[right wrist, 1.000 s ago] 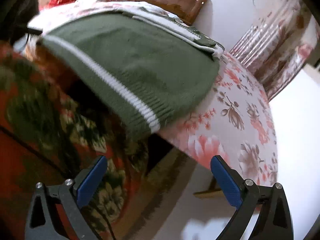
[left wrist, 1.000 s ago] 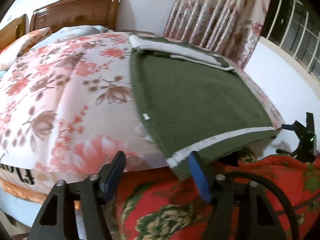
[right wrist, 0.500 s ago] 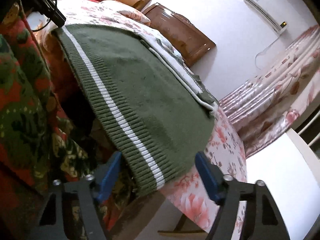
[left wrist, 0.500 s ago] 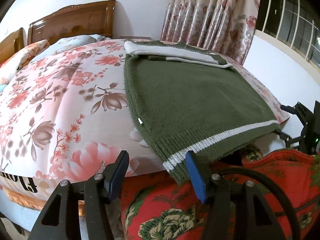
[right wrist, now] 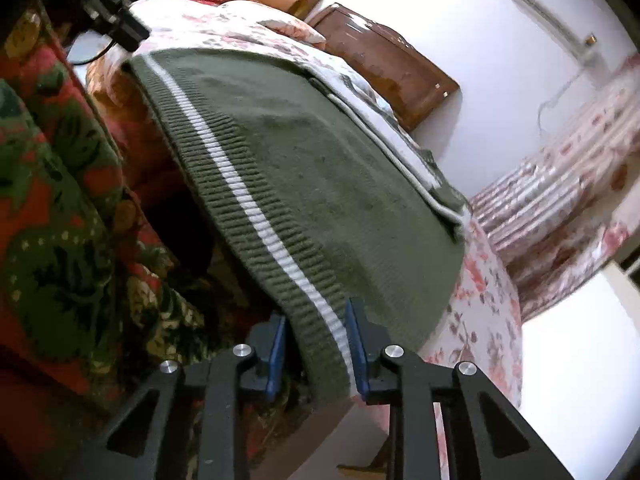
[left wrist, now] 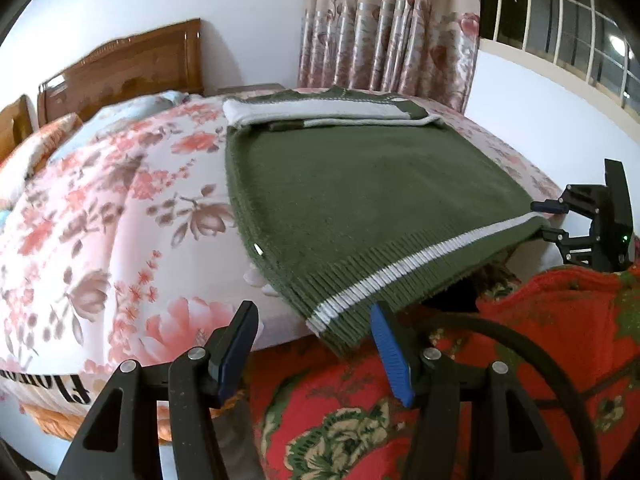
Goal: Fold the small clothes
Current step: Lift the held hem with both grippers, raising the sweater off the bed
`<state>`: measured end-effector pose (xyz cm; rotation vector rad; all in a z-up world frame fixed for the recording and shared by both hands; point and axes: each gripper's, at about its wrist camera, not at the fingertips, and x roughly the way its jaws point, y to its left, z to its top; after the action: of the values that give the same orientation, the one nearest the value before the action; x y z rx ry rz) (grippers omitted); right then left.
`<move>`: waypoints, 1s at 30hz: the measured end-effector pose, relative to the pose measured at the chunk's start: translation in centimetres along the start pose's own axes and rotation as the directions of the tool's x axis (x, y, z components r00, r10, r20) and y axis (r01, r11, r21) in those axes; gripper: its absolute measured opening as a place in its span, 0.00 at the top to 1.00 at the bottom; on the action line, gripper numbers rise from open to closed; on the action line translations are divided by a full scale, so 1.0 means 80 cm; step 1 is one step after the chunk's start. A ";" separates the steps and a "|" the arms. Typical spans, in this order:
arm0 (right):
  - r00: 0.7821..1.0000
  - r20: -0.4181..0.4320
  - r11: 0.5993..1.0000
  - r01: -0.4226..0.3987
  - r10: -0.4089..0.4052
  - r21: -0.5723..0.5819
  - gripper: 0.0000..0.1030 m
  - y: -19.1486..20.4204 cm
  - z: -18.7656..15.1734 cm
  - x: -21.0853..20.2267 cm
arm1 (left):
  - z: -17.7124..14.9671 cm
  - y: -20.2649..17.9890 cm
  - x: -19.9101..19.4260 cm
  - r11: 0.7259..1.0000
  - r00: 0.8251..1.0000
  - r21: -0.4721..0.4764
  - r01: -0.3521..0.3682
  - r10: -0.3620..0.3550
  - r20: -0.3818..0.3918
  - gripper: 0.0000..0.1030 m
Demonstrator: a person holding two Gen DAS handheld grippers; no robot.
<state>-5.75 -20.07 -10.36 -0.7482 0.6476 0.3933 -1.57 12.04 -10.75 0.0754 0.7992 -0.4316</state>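
Observation:
A dark green knit sweater [left wrist: 360,200] with a white stripe along its ribbed hem lies flat on the floral bed [left wrist: 100,220], its hem hanging over the near edge. My left gripper [left wrist: 316,344] is open, just below and in front of the hem's left corner, not touching it. My right gripper [right wrist: 316,352] has its jaws closed in around the hem's right corner of the sweater [right wrist: 304,184]. It also shows in the left wrist view [left wrist: 546,220] at that corner.
A person in red and green floral clothing [left wrist: 440,400] stands against the bed's near edge. A wooden headboard [left wrist: 120,68] and pillows are at the far end. Curtains [left wrist: 392,28] and a barred window [left wrist: 560,28] lie beyond the bed.
My right gripper moved up to the hem's right corner and closed on it. My left gripper rose slightly toward the left corner and stayed open.

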 end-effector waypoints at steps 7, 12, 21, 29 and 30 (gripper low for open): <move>0.976 0.099 0.887 -0.217 0.194 0.408 0.00 -0.062 -0.054 -0.040 | 0.003 0.025 -0.005 0.978 0.992 -0.162 0.129 -0.127 0.023 0.43; 0.966 0.166 0.630 -0.257 0.200 0.733 0.00 -0.120 -0.080 -0.014 | 0.019 0.036 0.017 0.955 0.990 -0.268 0.131 -0.138 -0.006 0.43; 0.966 0.057 0.666 -0.217 0.254 0.714 0.00 -0.095 -0.054 0.008 | 0.025 0.009 0.037 0.972 0.993 -0.222 0.081 -0.099 -0.071 0.43; 0.964 0.005 0.691 -0.194 0.266 0.696 0.00 -0.087 -0.051 0.005 | 0.022 0.005 0.034 0.973 0.985 -0.208 0.097 -0.124 -0.122 0.43; 0.963 0.011 0.686 -0.200 0.269 0.700 0.00 -0.089 -0.054 0.004 | 0.021 0.007 0.034 0.970 0.982 -0.219 0.109 -0.138 -0.125 0.43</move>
<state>-3.42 -28.00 -9.44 0.0563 0.9132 0.3115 1.48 11.20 -11.57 -0.1446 0.9870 -0.4606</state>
